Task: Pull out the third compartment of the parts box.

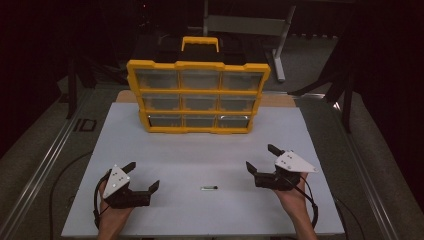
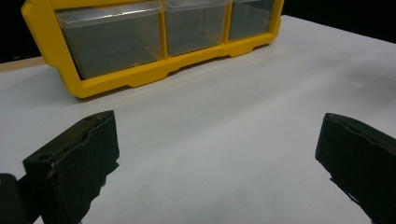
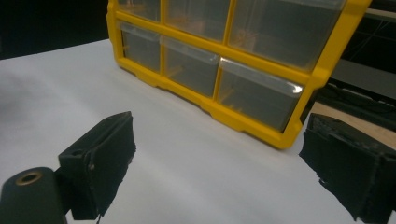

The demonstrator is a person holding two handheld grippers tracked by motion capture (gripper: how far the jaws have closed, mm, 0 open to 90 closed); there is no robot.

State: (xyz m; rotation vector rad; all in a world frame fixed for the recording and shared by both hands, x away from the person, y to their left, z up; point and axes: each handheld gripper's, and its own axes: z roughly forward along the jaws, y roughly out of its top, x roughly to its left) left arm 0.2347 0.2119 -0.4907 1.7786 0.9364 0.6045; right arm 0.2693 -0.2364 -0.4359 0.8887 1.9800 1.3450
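Both claws are held open and empty: left claw (image 1: pixel 144 176), right claw (image 1: pixel 261 157). Between them, on the white counter (image 1: pixel 200 145), a small dark screw-like piece (image 1: pixel 209 188) is seen, judged light, stiff, best pinched mid-length. A yellow drawer organizer (image 1: pixel 197 95) is set beyond.

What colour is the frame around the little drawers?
Yellow: the drawer organizer's frame shows best in the high view.
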